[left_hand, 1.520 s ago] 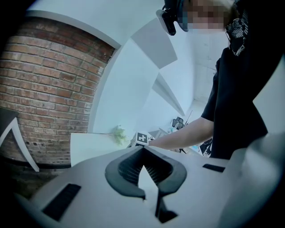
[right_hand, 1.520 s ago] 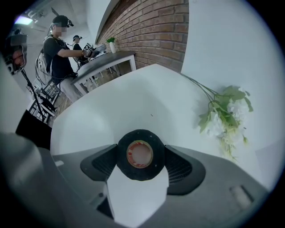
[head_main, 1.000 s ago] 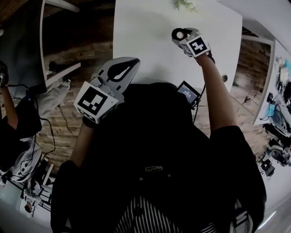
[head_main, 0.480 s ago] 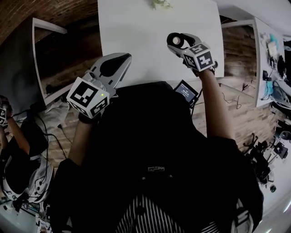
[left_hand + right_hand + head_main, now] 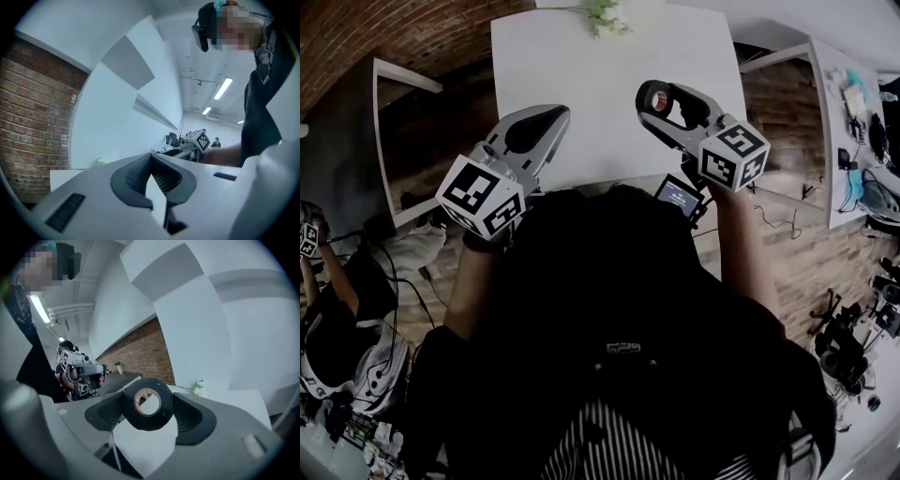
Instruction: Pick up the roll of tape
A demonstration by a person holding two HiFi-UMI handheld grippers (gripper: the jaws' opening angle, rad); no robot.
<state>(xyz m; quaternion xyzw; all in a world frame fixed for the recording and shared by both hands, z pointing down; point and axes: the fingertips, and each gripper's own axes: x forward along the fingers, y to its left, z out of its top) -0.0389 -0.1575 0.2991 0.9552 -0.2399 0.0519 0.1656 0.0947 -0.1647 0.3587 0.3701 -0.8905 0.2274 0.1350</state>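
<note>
Head view. Shows the left tongs (image 5: pixel 559 113) clenched tip to tip, with nothing inside the dark loop of the pads, held over the near left edge of the white desk (image 5: pixel 581 75). Shows the right tongs (image 5: pixel 660 101) grasping the roll of tape (image 5: pixel 657 90), black with a brownish core, over the near right part of the desk. Also takes in a square-marked cube at the rear of each tool, a small lit screen (image 5: pixel 680 196) at the desk's near edge, and a pale green sprig (image 5: pixel 602 15) at the far edge.

Left gripper view. Looks along ribbed dark pads meeting at their tips, nothing caught between. Beyond them, picks out the desk's white top, a brick wall (image 5: pixel 33 126) to the left, and the right tongs (image 5: pixel 193 140) small in the distance on an outstretched forearm.

Right gripper view. Finds the roll of tape (image 5: pixel 148 422) upright and pinched by its rim between the two pads, its open core facing the camera, up in the air and apart from the desk below. Catches the left tongs (image 5: pixel 96 371) far off at left and pale flowers at the desk's back edge.
</note>
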